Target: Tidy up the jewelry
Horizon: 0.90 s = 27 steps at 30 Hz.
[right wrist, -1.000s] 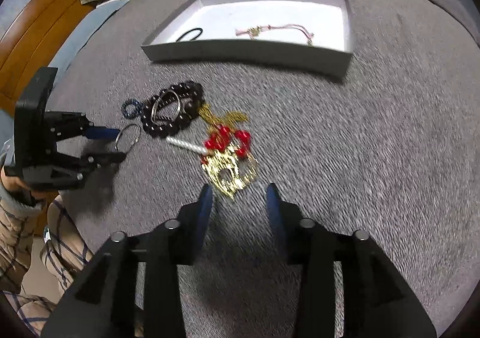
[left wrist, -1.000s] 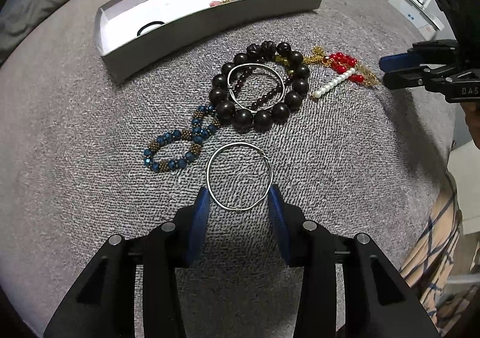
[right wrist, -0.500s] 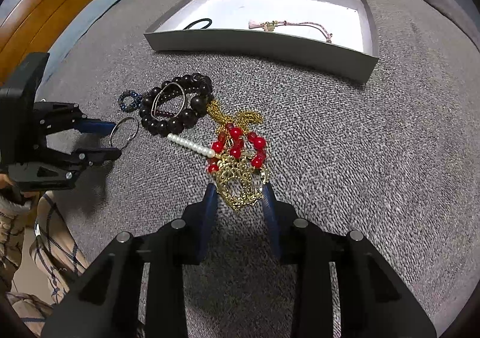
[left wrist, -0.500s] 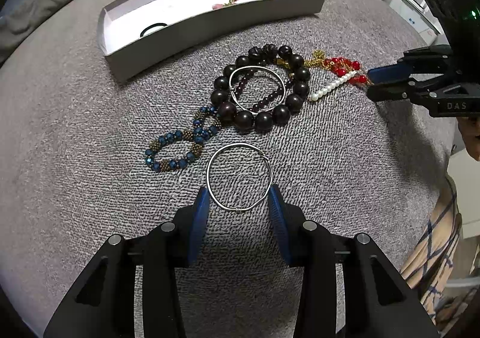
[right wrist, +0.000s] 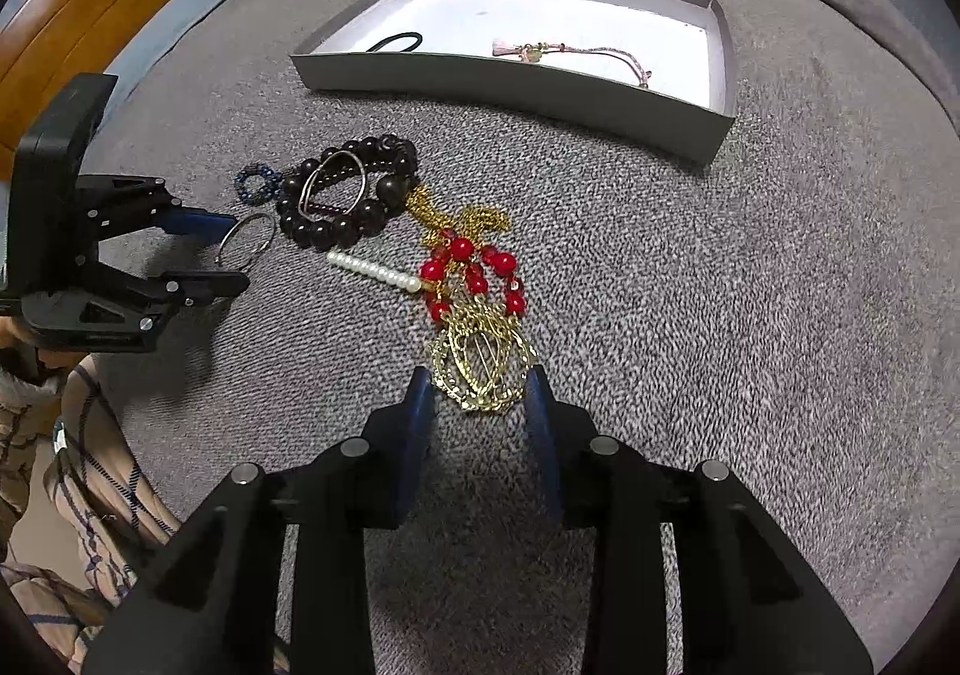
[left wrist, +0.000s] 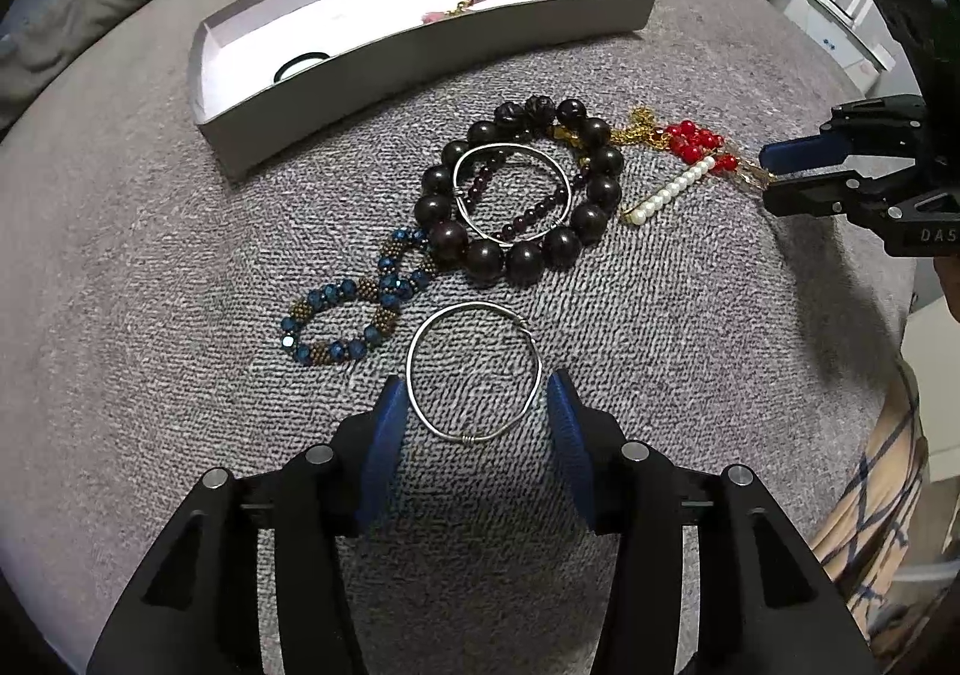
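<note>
Straddling relation: the left gripper points steeply down with the silver wire hoop lying flat between its blue pads; the hoop's near arc sits level with the pad tips, its far arc reaches toward the bead pile.
Left jaws: spread and opening; a thin gap shows at each side of the hoop, so nothing is pinched.
Hoop axis: round, so no long axis; the twisted wire joint faces the gripper, and a squeeze would fall across the hoop's full width.
Right gripper: over the gold filigree pendant, whose lower edge lies between the pad tips.
Right jaws: part-spread, flanking the pendant; contact cannot be told, so no grip is claimed.
Pendant axis: the tangle runs away from the right jaws, through the red beads to the gold chain; the white pearl strand branches off to the side.
Nearer hand: left for the hoop, right for the pendant; the dark bead bracelet and blue bead bracelet lie between the two.
Destination: the shallow grey box stands beyond the pile, well apart from both grippers, and holds a black loop and a pink cord bracelet.
Surface: grey woven fabric, soft; thin wire may sink into the weave, in my judgement.
Room: wooden frame and a cushion at the far edge; a plaid sleeve low at the side.
</note>
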Motion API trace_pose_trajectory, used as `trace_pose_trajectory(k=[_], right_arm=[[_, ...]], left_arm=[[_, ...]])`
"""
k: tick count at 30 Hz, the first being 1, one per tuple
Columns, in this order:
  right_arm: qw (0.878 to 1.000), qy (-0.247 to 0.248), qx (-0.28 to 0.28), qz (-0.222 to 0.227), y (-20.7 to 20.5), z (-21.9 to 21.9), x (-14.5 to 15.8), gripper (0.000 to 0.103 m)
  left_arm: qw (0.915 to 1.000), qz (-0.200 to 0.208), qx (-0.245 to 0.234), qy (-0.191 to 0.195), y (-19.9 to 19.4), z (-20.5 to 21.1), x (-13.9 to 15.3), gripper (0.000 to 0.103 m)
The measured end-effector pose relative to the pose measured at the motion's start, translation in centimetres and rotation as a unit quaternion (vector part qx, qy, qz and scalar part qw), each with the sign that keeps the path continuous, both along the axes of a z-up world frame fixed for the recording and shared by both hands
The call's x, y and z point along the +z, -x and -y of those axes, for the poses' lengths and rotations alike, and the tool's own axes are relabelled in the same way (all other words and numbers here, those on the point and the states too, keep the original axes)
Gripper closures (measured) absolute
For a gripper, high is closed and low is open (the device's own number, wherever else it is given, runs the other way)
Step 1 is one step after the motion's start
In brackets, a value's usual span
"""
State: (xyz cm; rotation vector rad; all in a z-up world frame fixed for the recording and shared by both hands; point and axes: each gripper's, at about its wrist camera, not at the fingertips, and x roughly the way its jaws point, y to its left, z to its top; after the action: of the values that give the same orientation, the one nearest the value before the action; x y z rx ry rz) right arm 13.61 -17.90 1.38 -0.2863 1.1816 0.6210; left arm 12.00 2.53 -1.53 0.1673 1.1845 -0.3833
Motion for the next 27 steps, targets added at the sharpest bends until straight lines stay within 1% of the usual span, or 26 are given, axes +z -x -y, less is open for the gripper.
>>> trace_pose_trajectory(k=[1, 2, 4, 9, 11, 12, 13, 18, 20, 23, 27], right_arm=[[1.000, -0.001, 0.000, 0.001, -0.2, -0.1, 0.0, 0.069], [1.000, -0.001, 0.000, 0.001, -0.3, -0.2, 0.0, 0.068], [1.000, -0.005, -0.002, 0.000, -0.6, -0.3, -0.1, 0.063], [1.000, 0.000, 0.000, -0.003, -0.4, -0.2, -0.7, 0.063], [1.000, -0.002, 0.001, -0.006, 0.0, 0.2, -0.8, 0.069], [1.000, -0.001, 0.003, -0.008, 0.3, 0.4, -0.8, 0.075], [1.000, 0.000, 0.005, -0.009, 0.6, 0.7, -0.8, 0.077], [1.000, 0.002, 0.009, -0.013, 1.5, 1.6, -0.5, 0.077], [1.000, -0.002, 0.007, -0.007, 1.5, 1.7, 0.0, 0.077], [1.000, -0.022, -0.005, 0.000, 0.7, 1.6, 0.9, 0.075], [0.999, -0.033, -0.011, -0.002, -0.8, 0.7, 1.0, 0.075]], left_arm=[[1.0000, 0.000, -0.001, -0.001, 0.0, 0.1, 0.0, 0.057], [1.0000, 0.000, -0.003, -0.002, 0.0, 0.1, 0.1, 0.057], [0.9999, 0.003, -0.008, -0.006, 0.2, 0.2, 0.2, 0.058], [0.9998, 0.009, -0.019, -0.003, 1.1, 0.2, 0.9, 0.058], [0.9997, 0.011, -0.022, -0.003, 1.6, -0.1, 1.2, 0.058], [0.9997, 0.011, -0.022, -0.003, 1.8, -0.2, 1.3, 0.058], [0.9997, 0.012, -0.023, -0.003, 2.0, -0.3, 1.4, 0.058], [0.9996, 0.013, -0.023, -0.001, 2.3, -1.1, 1.8, 0.058], [0.9997, 0.011, -0.023, -0.001, 2.1, -1.2, 1.8, 0.058], [0.9997, 0.010, -0.022, 0.000, 2.3, -1.0, 1.7, 0.058], [0.9997, 0.009, -0.023, -0.002, 2.2, -0.2, 1.8, 0.058]])
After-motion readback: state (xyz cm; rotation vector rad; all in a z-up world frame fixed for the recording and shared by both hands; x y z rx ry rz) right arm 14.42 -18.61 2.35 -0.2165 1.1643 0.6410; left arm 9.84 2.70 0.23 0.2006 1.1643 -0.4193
